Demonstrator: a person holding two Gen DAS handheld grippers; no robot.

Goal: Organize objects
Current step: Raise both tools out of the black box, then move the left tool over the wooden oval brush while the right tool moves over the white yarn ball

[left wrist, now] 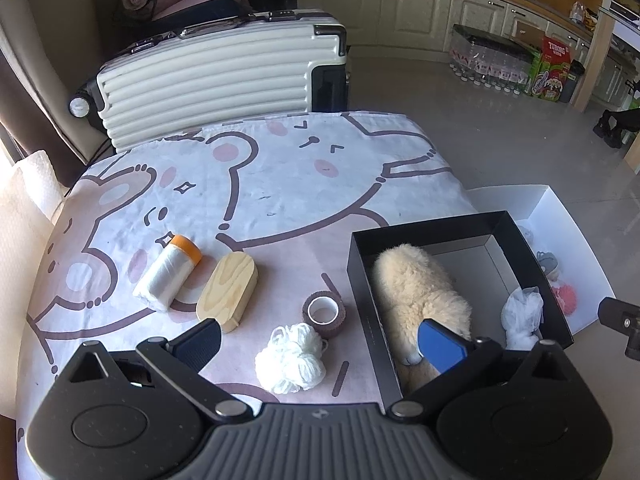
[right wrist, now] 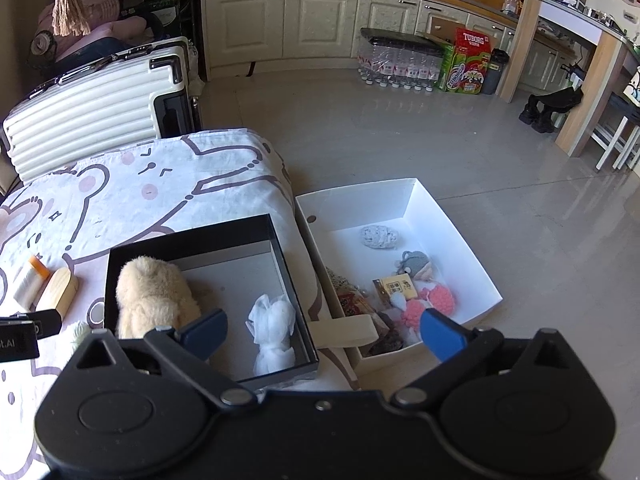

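Observation:
A black box point(left wrist: 516, 236) point(right wrist: 120, 254) sits at the table's right edge and holds a cream plush toy point(left wrist: 416, 284) point(right wrist: 154, 294) and a white mesh bundle point(left wrist: 522, 314) point(right wrist: 272, 330). On the bear-print cloth lie a white yarn ball point(left wrist: 290, 358), a brown tape roll point(left wrist: 324, 312), a wooden block point(left wrist: 228, 290) point(right wrist: 60, 290) and an orange-capped film roll point(left wrist: 168, 274) point(right wrist: 30, 282). My left gripper point(left wrist: 320, 342) hangs open over the yarn and the box's near-left corner. My right gripper point(right wrist: 322, 330) is open above the gap between both boxes, holding nothing.
A white box point(right wrist: 452, 236) point(left wrist: 560, 216) stands beside the table with several small items, including a pink knitted piece point(right wrist: 430, 302) and a grey toy point(right wrist: 414, 262). A white suitcase point(left wrist: 216, 80) point(right wrist: 92, 112) stands behind the table. Bottles and cartons point(right wrist: 466, 64) line the cabinets.

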